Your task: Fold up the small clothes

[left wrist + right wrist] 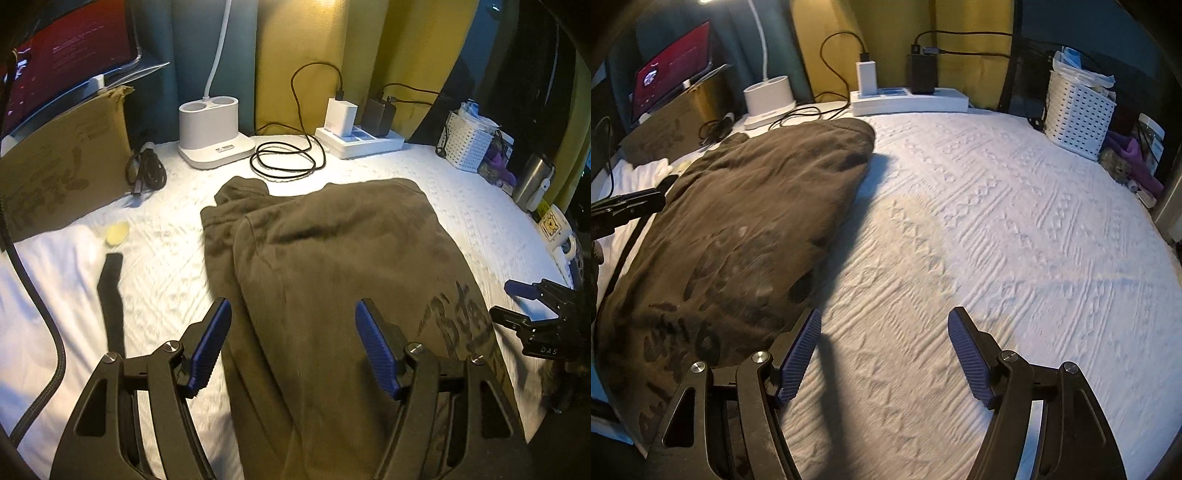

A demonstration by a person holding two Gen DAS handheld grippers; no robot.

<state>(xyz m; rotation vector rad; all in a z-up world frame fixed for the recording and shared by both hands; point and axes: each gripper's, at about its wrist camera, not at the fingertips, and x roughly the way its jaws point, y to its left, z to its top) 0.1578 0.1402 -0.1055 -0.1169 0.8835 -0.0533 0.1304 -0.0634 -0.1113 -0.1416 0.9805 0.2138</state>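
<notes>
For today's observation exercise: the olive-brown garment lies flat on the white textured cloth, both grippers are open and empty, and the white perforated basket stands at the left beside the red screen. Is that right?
One detail is wrong. The white perforated basket stands at the right, far from the red screen, as the right wrist view shows. The olive-brown garment lies on the white textured cloth, and the left gripper and right gripper are open and empty.

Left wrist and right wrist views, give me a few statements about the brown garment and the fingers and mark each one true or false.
1. The brown garment lies on the white textured cover. True.
2. The left gripper is clamped on the garment. False: its fingers stand apart above the cloth, gripping nothing.
3. The right gripper has only white cover between its fingers. True.
4. The white perforated basket sits on top of the garment. False: it stands apart at the far right edge.
5. The garment bears dark printed lettering. True.
</notes>
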